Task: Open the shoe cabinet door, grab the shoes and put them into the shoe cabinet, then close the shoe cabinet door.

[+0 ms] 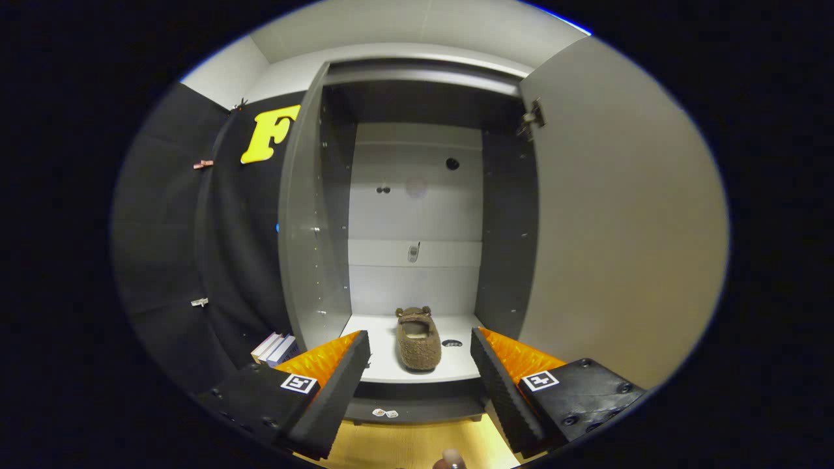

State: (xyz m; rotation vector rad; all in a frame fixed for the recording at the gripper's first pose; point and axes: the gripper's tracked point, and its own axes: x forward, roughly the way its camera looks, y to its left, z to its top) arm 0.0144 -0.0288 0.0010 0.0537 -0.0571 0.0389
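Gripper view first, looking straight into the shoe cabinet [417,215], which is standing with both doors swung out. Left door [306,215] is showing us its edge and inner face, and the right door [619,215] is spreading wide, with a metal hinge [534,117] sitting up near its top corner. Inside, the back panel is looking pale grey with a few small dark holes in it.

Slipper-wise, a fuzzy brown shoe [417,342] is lying on the cabinet's white bottom shelf [456,365], lengthwise, with one end pointing out toward the camera. A small dark oval is sitting on the shelf just to the right of it, can't tell what that is.

The gripper [420,348] is hanging in front of the cabinet with its fingers [339,391] spread wide and gripping nothing. The shoe is showing in the gap between them but further in, beyond the tips, not touching either pad. Each finger is carrying orange plastic and a little black-and-white marker tag.

Down low, a strip of wooden floor [404,446] is peeking out under the cabinet front, with two tiny stickers on the cabinet's base. A small stack of books [277,348] is resting beside the left door, by the black cloth wall.
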